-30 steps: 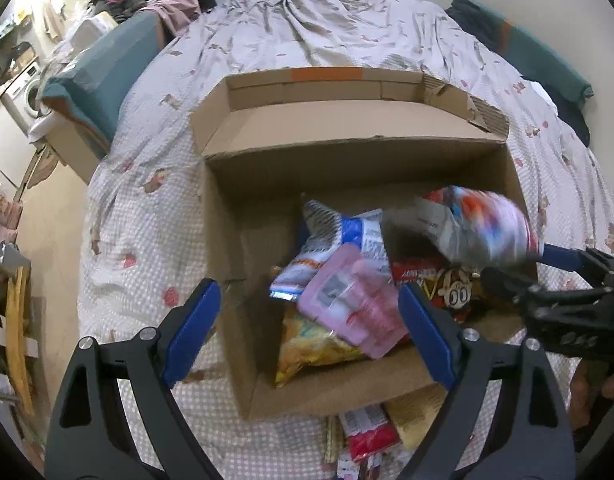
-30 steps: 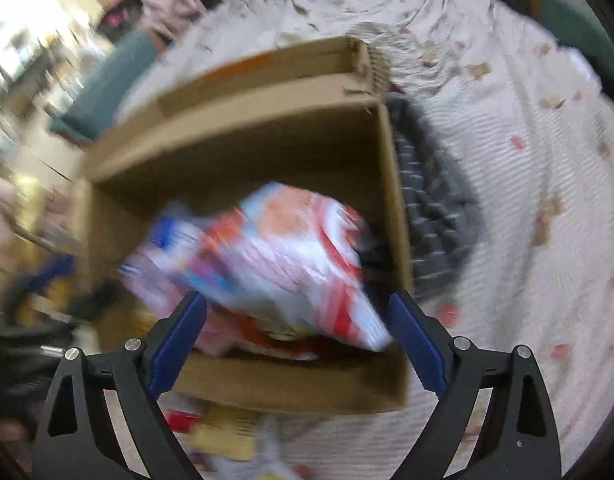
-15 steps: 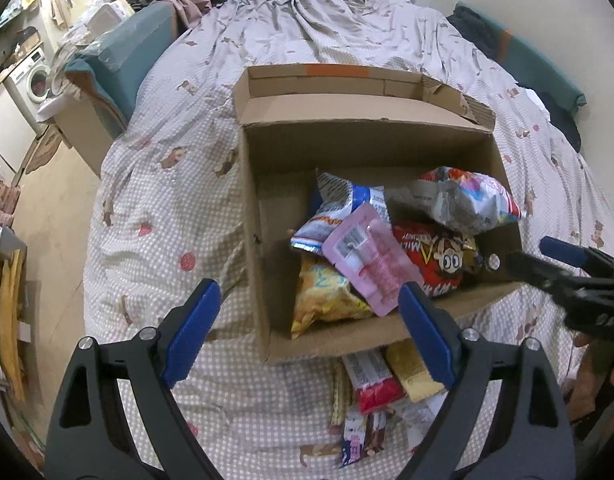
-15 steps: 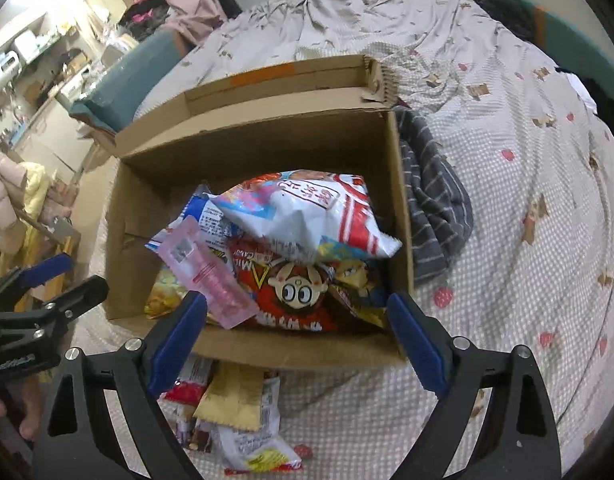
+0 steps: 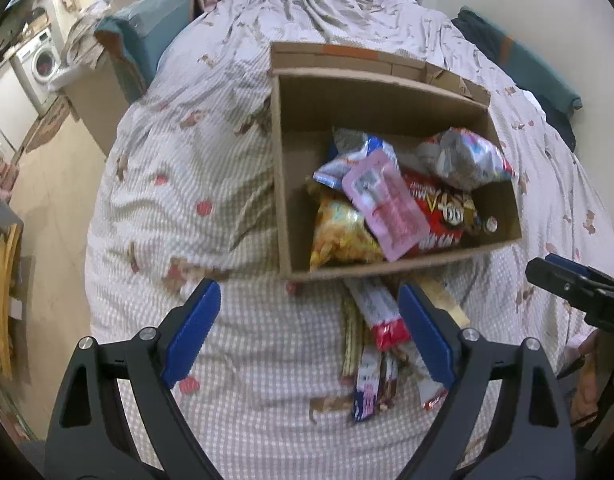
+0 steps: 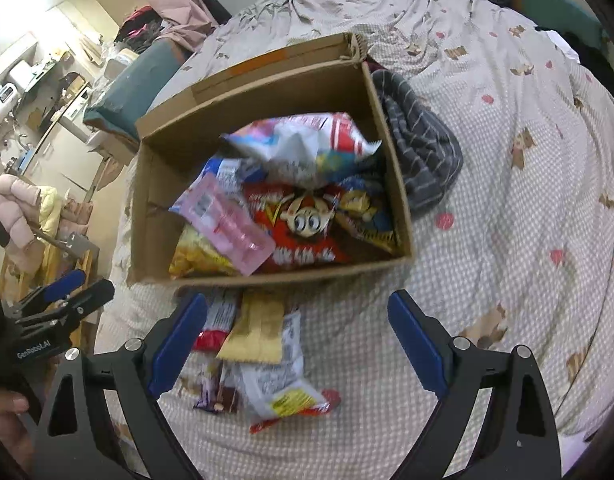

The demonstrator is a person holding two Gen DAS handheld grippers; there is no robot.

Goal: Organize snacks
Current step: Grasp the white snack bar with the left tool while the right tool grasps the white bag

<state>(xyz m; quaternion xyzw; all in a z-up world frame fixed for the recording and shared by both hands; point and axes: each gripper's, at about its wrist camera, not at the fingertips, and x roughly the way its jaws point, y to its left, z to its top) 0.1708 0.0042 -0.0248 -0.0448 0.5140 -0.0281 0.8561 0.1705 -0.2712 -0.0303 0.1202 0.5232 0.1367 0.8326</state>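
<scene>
The cardboard box point(image 6: 391, 184) sits open on the bed point(image 6: 507, 200), ahead of both hand-held grippers, and it holds most of the snacks: a white-and-red puffed bag point(image 6: 303, 140) on top at the far side, a red bag with a cartoon face point(image 6: 303, 232) beneath it, a pink flat packet point(image 6: 223, 220) lying across the pile, and a yellow chip bag point(image 6: 195, 256) at the near left corner. Loose packets point(image 6: 263, 356) lie on the bedspread just in front of the box's near wall — between that wall and the right hand-held gripper point(image 6: 297, 344), whose blue pads are spread wide with nothing between them. The left hand-held gripper point(image 5: 309, 332) is likewise spread and empty, with the same loose packets point(image 5: 375, 332) just ahead of its right pad. A grey striped cloth point(image 6: 423, 152) is bunched against the box's right wall.
</scene>
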